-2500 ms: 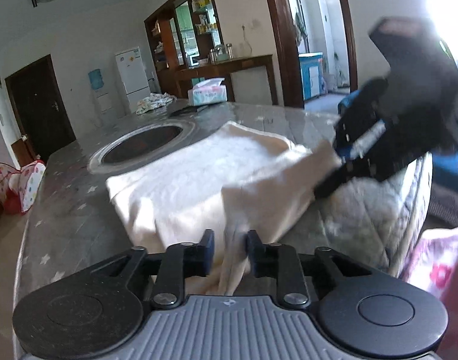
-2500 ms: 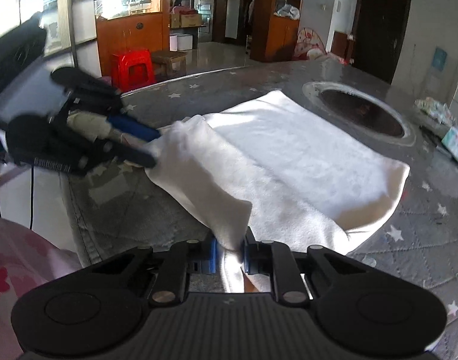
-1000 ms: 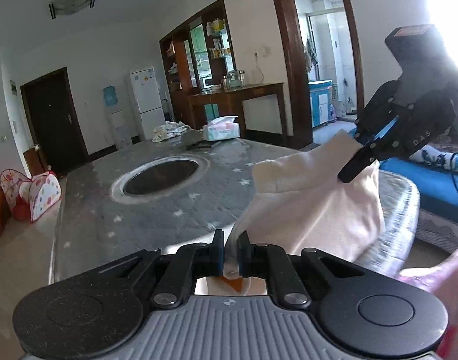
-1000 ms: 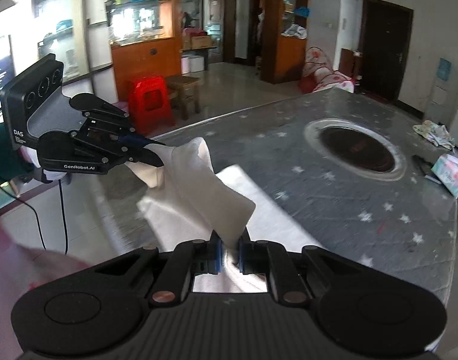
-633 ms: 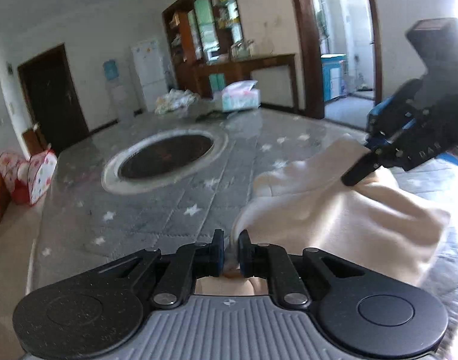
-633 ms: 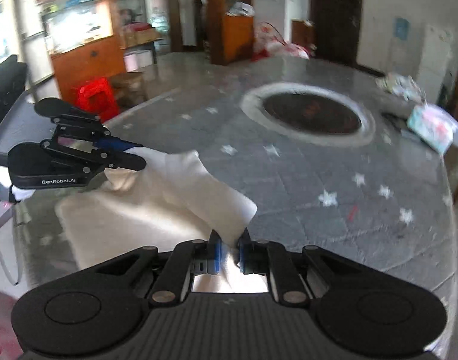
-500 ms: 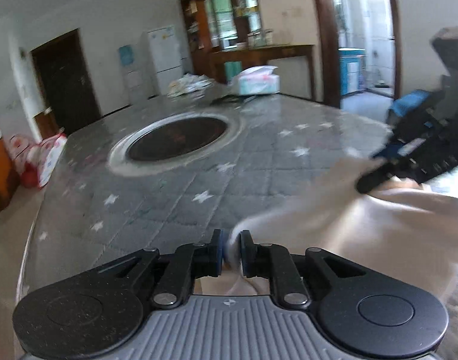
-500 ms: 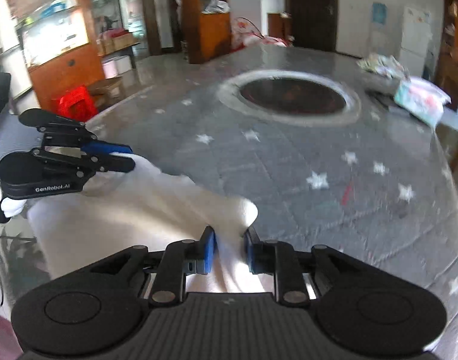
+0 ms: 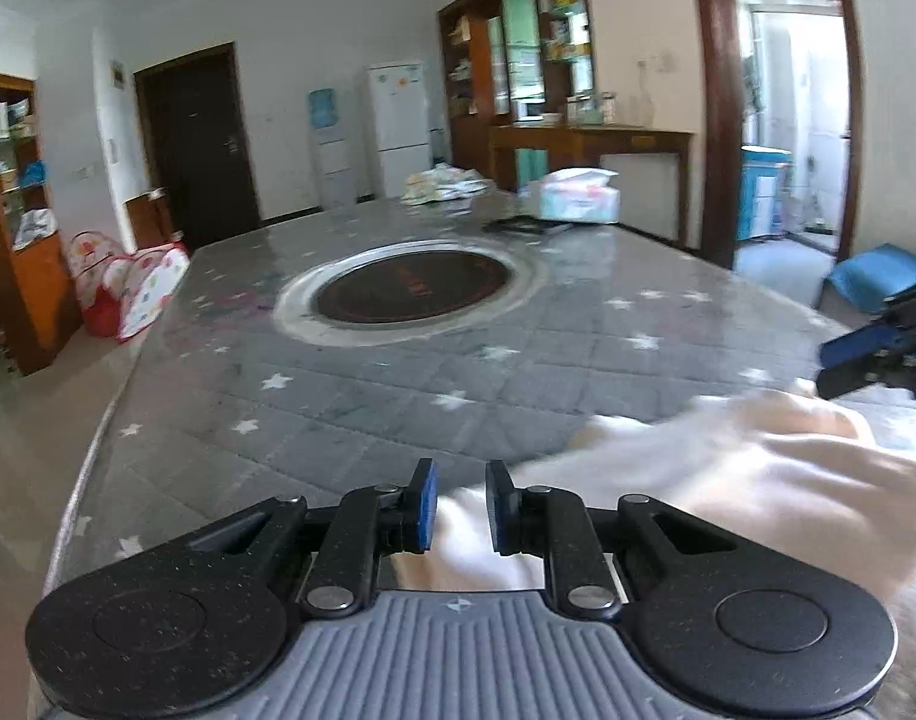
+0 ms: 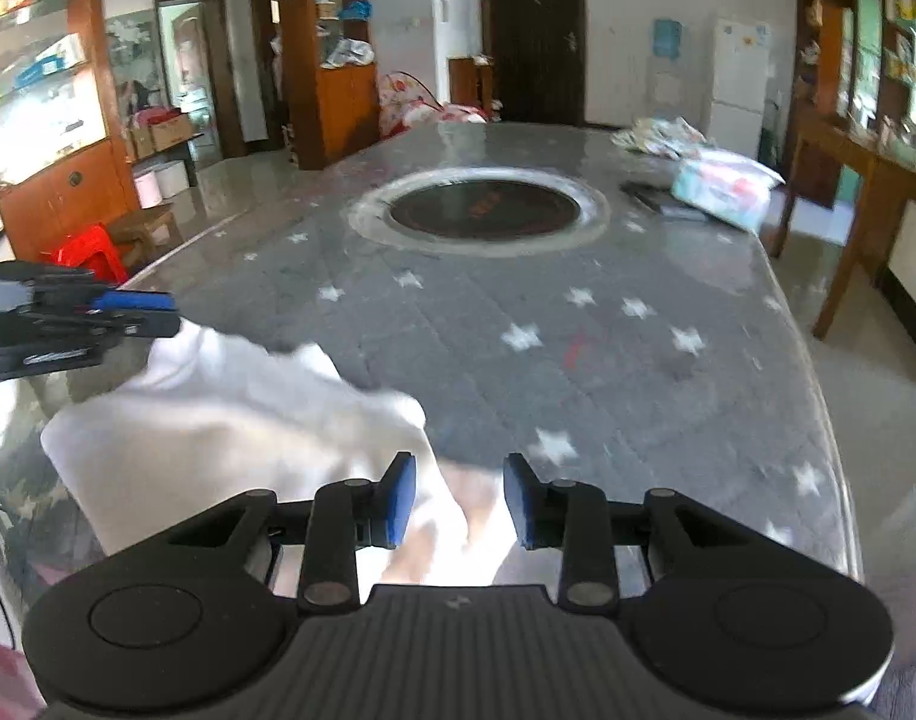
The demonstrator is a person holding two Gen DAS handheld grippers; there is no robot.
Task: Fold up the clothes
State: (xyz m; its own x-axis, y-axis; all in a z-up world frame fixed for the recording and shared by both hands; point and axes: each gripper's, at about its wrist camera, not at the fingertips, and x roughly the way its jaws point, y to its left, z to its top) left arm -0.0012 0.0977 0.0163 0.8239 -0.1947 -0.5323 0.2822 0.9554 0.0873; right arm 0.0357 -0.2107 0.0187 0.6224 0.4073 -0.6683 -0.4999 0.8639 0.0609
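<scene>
A cream-white folded garment (image 9: 728, 468) lies near the table's front edge; it also shows in the right wrist view (image 10: 236, 438). My left gripper (image 9: 461, 504) is open, its blue pads apart over the garment's left corner. My right gripper (image 10: 458, 501) is open, wider apart, over the garment's right corner. Each gripper shows at the edge of the other's view: the right one (image 9: 878, 354), the left one (image 10: 80, 318).
The grey star-patterned table (image 9: 398, 396) has a round dark inset (image 9: 410, 294) in its middle. A tissue pack (image 9: 578, 195), a dark flat object (image 9: 527, 225) and crumpled cloth (image 9: 446, 183) lie at its far end. Cabinets, a fridge and doors stand beyond.
Both grippers carried the garment up, swung it back down onto the table near the front edge, then opened and let it go.
</scene>
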